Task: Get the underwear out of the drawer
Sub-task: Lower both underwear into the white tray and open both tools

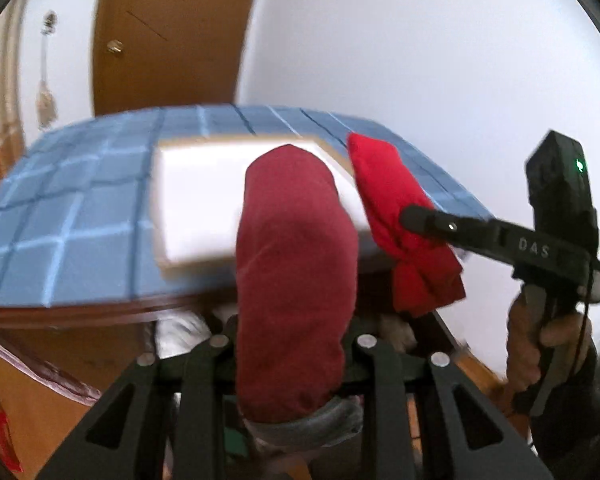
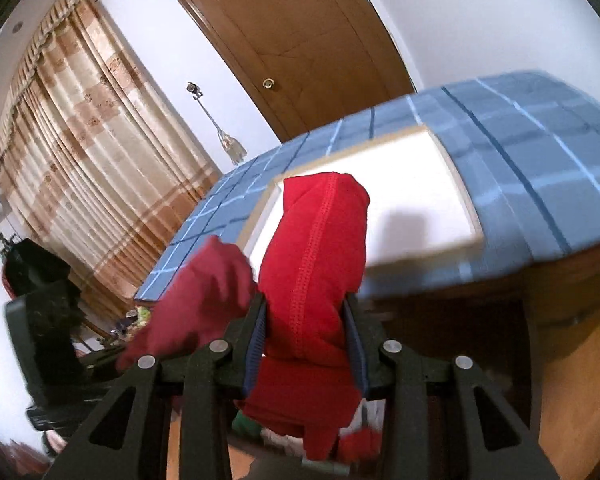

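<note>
My left gripper (image 1: pixel 296 344) is shut on a rolled dark red underwear (image 1: pixel 296 264), which stands up between its fingers and hides them. My right gripper (image 2: pixel 306 320) is shut on a bright red underwear (image 2: pixel 316 264), pinched between its blue-lined fingers (image 2: pixel 257 332). In the left wrist view the right gripper (image 1: pixel 416 216) holds the bright red underwear (image 1: pixel 404 220) just right of mine. In the right wrist view the dark red underwear (image 2: pixel 204 300) shows at the left. Both are raised in front of the cabinet top. The drawer interior (image 1: pixel 188 332) is mostly hidden below.
A blue checked cloth (image 1: pixel 68 220) covers the wooden cabinet top, with a white tray (image 1: pixel 196 200) on it; the tray also shows in the right wrist view (image 2: pixel 412 192). A brown door (image 2: pixel 300 40), white wall and striped curtain (image 2: pixel 80 140) stand behind.
</note>
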